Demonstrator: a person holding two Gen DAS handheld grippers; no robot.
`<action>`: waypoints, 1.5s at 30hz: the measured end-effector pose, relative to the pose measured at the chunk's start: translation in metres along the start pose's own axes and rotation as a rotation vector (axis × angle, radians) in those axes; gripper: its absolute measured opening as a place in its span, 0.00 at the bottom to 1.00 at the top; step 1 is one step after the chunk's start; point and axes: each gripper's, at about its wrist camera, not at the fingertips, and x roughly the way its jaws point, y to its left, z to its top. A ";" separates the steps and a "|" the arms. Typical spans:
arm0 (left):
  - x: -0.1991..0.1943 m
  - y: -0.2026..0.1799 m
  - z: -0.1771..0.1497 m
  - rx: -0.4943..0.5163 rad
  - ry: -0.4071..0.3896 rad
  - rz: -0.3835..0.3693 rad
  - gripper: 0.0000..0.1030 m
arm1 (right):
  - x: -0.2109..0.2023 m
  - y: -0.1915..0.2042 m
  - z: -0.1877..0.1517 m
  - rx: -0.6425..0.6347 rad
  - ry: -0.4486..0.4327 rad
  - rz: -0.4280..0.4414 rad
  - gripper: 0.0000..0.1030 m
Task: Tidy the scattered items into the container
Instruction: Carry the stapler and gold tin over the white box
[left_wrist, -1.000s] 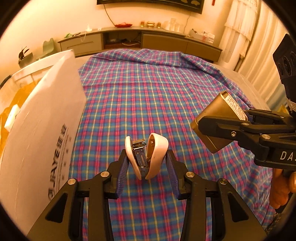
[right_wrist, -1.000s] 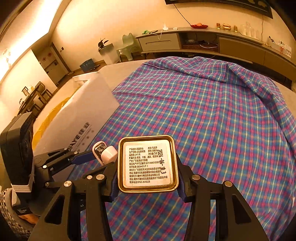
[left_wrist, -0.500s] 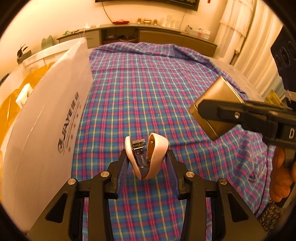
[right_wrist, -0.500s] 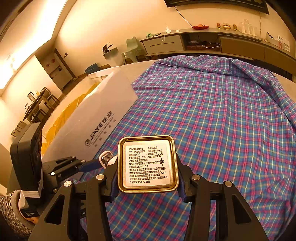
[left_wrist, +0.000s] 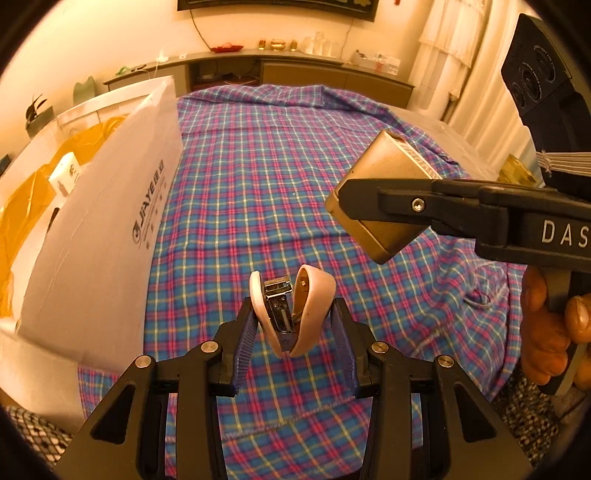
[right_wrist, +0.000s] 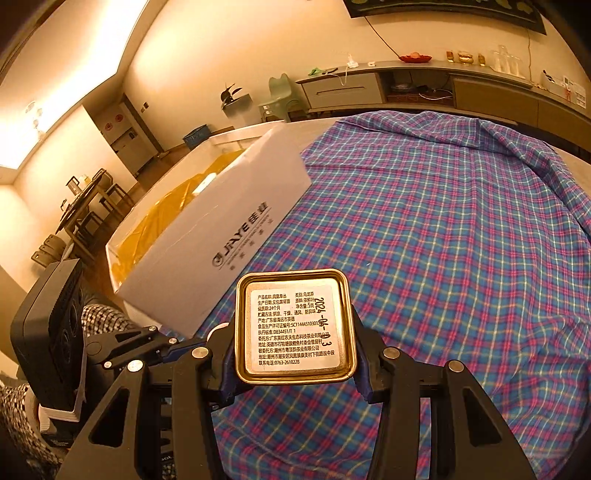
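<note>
1. Left wrist view: the left gripper (left_wrist: 293, 325) has its fingers closed on one pink stapler (left_wrist: 291, 310), carried above the plaid cloth (left_wrist: 258, 192), likely toward the open white box (left_wrist: 107, 221) at the left.
2. Right wrist view: the right gripper (right_wrist: 295, 354) has its fingers clamped on one gold tin (right_wrist: 295, 328), label up, the box ahead-left; one item per gripper.

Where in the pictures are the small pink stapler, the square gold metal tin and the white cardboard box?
Small pink stapler (left_wrist: 295, 314): left wrist view, on its metal middle.
Square gold metal tin (right_wrist: 295, 326): right wrist view, on its printed label.
White cardboard box (right_wrist: 221, 254): right wrist view, on its printed side wall.
</note>
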 end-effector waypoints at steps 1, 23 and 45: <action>-0.003 0.001 -0.002 0.000 -0.005 -0.003 0.41 | -0.001 0.003 -0.001 -0.002 0.000 0.002 0.49; -0.067 0.045 -0.007 -0.083 -0.151 -0.018 0.41 | -0.015 0.075 0.000 -0.093 -0.022 0.071 0.49; -0.110 0.111 0.014 -0.229 -0.283 -0.039 0.41 | -0.001 0.137 0.056 -0.240 -0.042 0.102 0.49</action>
